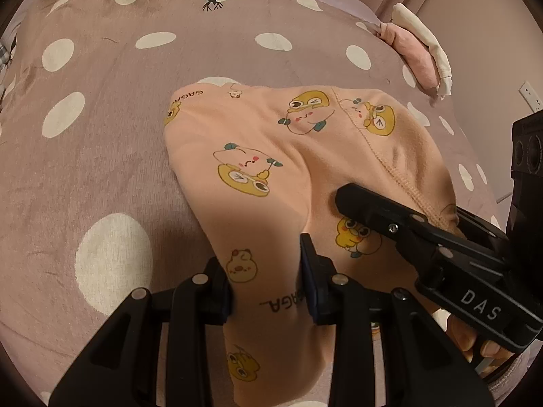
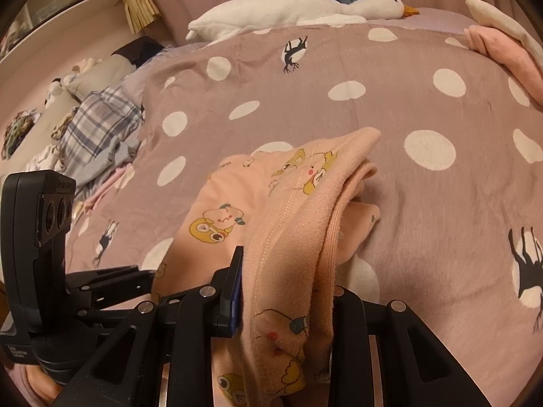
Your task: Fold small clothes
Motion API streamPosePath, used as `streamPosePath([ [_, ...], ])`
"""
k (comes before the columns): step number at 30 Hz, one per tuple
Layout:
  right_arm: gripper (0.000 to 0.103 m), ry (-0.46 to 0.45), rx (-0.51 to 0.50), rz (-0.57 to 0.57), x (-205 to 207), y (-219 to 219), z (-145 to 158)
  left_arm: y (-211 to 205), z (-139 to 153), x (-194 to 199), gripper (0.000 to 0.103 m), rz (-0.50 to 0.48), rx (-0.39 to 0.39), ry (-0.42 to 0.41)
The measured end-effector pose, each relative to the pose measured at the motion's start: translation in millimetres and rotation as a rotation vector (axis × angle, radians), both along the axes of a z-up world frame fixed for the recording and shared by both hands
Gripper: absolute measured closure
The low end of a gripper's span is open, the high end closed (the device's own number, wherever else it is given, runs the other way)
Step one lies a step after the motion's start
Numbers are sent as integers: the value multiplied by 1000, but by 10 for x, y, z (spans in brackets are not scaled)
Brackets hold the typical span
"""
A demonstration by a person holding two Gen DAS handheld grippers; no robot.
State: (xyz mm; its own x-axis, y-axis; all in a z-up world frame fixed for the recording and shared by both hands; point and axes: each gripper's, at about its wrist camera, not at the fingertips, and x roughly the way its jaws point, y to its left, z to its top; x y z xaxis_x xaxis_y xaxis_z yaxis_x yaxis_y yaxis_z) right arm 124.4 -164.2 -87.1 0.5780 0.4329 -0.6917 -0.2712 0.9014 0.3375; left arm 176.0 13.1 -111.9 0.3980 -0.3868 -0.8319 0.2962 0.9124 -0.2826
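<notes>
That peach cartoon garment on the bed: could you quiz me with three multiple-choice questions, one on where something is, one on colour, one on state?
1. Where does the toy goose lie?
A. at the bed's far edge
B. on the garment
C. on the floor

2. What colour are the bedspread's dots?
A. black
B. white
C. green

3. How is the garment held?
A. untouched
B. one gripper only
C. both grippers pinch it

Answers: 1 A, it stretches along the far edge; 2 B, white ovals on mauve; 3 C, left gripper and right gripper each have fabric clamped between the fingers.
</notes>
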Motion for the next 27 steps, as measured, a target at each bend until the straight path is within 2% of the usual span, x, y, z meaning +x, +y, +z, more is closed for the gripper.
streamPosePath([
  [19,73,59,39,-19,35,-143,-88,23,-36,-17,67,12,-16,21],
  [27,73,106,92,-46,66,-262,-173,32,-34,-37,66,17,-21,27],
])
